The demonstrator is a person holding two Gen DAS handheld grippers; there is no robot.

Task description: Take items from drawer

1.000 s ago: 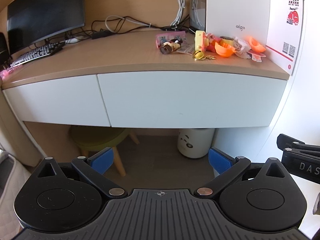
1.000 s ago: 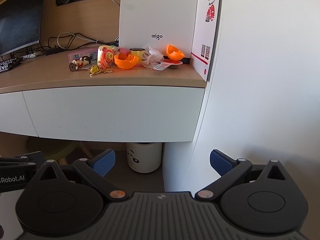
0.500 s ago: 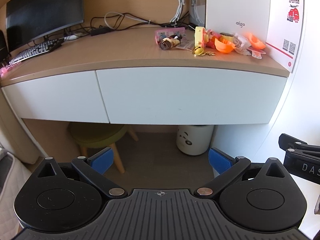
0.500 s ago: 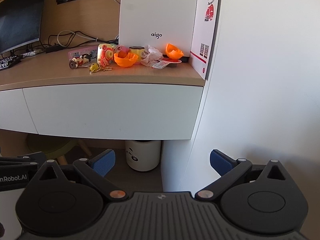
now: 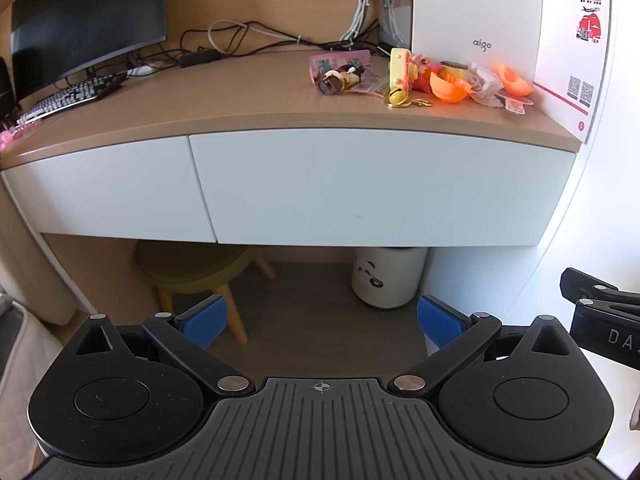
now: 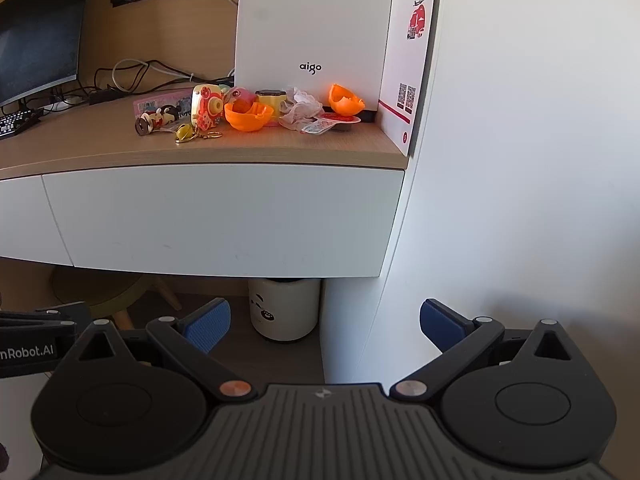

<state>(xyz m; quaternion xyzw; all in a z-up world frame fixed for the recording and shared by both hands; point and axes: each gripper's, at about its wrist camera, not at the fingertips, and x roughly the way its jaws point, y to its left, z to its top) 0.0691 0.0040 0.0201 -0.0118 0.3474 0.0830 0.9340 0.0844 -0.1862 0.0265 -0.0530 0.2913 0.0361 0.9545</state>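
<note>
Two white drawer fronts run under the wooden desktop, both closed: a wide right drawer (image 5: pixel 380 188) (image 6: pixel 224 216) and a narrower left drawer (image 5: pixel 104 196). My left gripper (image 5: pixel 320 322) hangs open in front of and below the right drawer, well short of it, nothing between its blue pads. My right gripper (image 6: pixel 324 320) is also open and empty, level with the drawer's right end. Small toys (image 5: pixel 424 78) (image 6: pixel 244 114) lie on the desktop: orange capsule halves, a yellow toy camera, a keychain, a pink packet. The drawers' contents are hidden.
A white box marked aigo (image 6: pixel 312 28) and a white card (image 6: pixel 412 60) stand at the desk's right end against a white wall (image 6: pixel 520 160). A monitor (image 5: pixel 88 16), keyboard (image 5: pixel 68 98) and cables sit at left. A green stool (image 5: pixel 192 268) and white bin (image 5: pixel 388 280) stand underneath.
Both views have risen slightly, so the desktop shows more from above and the drawer fronts sit a bit lower. Both grippers stay open; the drawers have not moved.
</note>
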